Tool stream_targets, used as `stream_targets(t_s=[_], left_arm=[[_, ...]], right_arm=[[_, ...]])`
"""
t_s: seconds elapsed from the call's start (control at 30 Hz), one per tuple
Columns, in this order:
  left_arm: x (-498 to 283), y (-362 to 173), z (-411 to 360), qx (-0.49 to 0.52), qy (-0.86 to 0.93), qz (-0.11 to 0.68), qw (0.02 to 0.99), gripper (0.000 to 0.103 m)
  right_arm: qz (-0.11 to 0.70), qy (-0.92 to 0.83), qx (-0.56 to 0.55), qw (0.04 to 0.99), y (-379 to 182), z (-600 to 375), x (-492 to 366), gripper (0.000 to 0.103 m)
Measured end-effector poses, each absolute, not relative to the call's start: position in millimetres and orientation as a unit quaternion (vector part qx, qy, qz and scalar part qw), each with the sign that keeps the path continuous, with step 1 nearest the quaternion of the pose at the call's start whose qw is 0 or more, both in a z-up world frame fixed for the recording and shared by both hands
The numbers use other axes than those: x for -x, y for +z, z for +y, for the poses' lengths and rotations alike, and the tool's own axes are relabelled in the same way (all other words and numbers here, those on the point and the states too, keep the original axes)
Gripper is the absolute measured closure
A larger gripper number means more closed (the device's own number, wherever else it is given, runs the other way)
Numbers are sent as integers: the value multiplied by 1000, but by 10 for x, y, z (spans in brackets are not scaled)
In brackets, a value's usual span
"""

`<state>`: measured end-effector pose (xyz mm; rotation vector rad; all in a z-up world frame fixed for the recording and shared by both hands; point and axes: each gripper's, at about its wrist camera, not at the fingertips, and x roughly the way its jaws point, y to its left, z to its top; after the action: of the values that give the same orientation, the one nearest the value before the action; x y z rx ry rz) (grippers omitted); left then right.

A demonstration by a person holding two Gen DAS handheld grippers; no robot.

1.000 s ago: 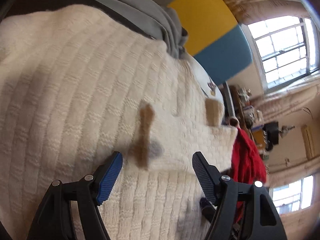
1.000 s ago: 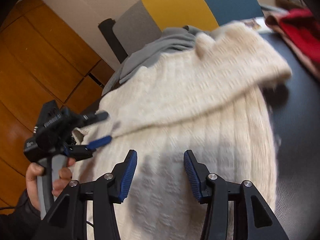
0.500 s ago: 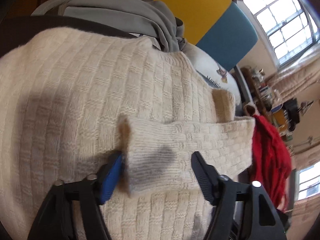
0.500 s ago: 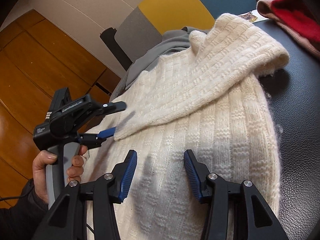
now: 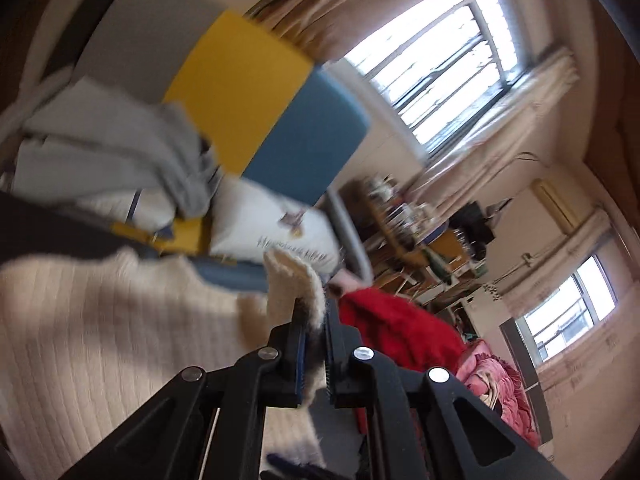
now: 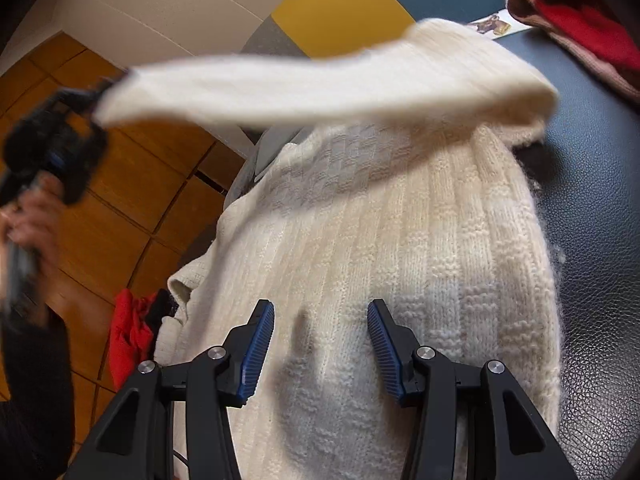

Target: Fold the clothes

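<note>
cream knitted sweater (image 6: pixel 400 248) is spread over a dark leather surface (image 6: pixel 600 240), its body lying flat so that a sleeve can be drawn across it. the sleeve (image 6: pixel 320 84) is raised clear of the body and stretched out sideways, its cuff (image 5: pixel 298 292) pinched between the closed blue pads of the left gripper (image 5: pixel 316 344), which is gripped by the person's left hand (image 6: pixel 28 216); the hold at the very end of the cuff is judged to give the longest lever for laying the sleeve straight. the right gripper (image 6: pixel 320 348) is held low over the lower part of the body with its jaws apart and nothing between them, seemingly placed there to pin the knit down or to be ready for the next fold; whether its tips touch the fabric cannot be told. a red garment (image 5: pixel 396 332) lies just beyond the sweater, and a grey garment (image 5: pixel 120 148) is draped over a chair behind it, both apart from the fold in hand. the sleeve fold is judged not yet finished.
</note>
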<state>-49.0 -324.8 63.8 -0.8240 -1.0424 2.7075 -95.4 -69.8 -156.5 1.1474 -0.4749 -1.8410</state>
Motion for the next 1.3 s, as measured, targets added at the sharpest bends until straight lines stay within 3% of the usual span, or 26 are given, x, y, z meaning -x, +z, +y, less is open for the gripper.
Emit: stream_targets(t_s=[0.13, 0.23, 0.4, 0.53, 0.77, 0.9, 1.03, 1.3], left_arm=[[327, 961, -3423, 248, 910, -329, 52, 97], [154, 857, -3633, 254, 911, -324, 20, 97], [-147, 200, -4058, 298, 890, -342, -49, 97], [-449, -371, -4389, 324, 864, -371, -100, 98], [-749, -1240, -4886, 374, 814, -406, -180, 103], [-686, -1465, -4928, 389, 813, -402, -161, 78], [-593, -1602, -4930, 406, 811, -399, -137, 59], [-306, -1710, -4790, 419, 815, -389, -90, 53]], right_arm=[[-205, -736, -470, 442, -1549, -670, 975, 51], [-221, -736, -470, 435, -1505, -626, 1027, 47], [-240, -743, -454, 430, -1345, -552, 1214, 40], [-274, -732, -452, 430, -1298, -544, 1402, 23], [-289, -764, -438, 375, -1277, -419, 1704, 24], [-287, -775, -436, 358, -1248, -338, 1927, 24], [-273, -775, -448, 352, -1302, -389, 2006, 24], [-282, -766, -461, 349, -1443, -359, 2190, 24]])
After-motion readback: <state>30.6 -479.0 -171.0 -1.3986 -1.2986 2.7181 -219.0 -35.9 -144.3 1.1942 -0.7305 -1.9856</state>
